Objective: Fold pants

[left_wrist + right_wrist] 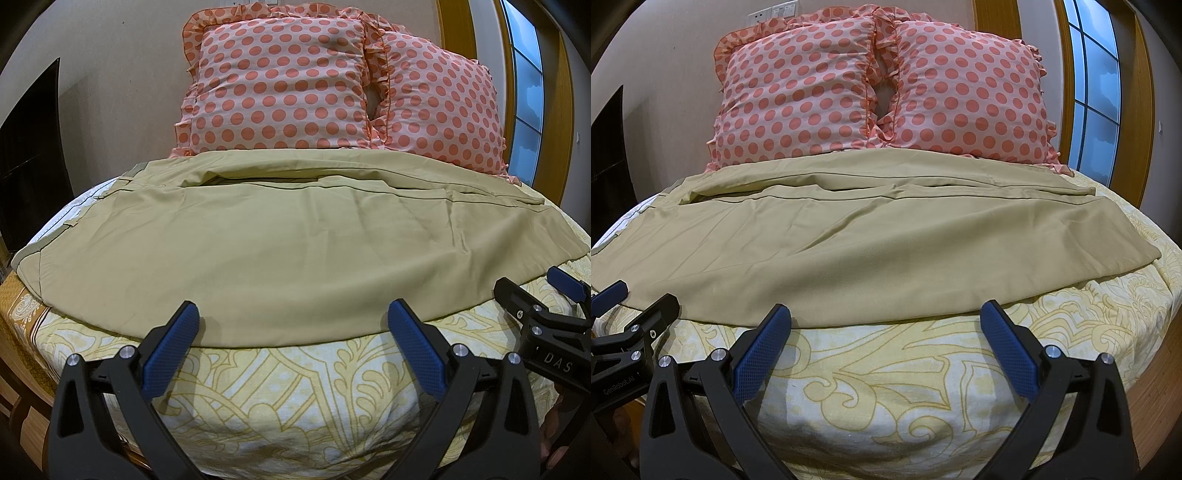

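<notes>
Side by side, left claw (291, 325) and right claw (886, 325) hover wide open and empty at 6 o'clock of tan pants (258, 251) spread across the bed (295, 384), pillows (280, 85) at 12.

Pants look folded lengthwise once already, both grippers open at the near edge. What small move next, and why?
Probably ease both grippers forward onto the near edge of the pants. The left gripper and right gripper are open and empty, just short of that edge, and the pants lie long across the bedsheet, so they likely need gripping before another fold.
</notes>
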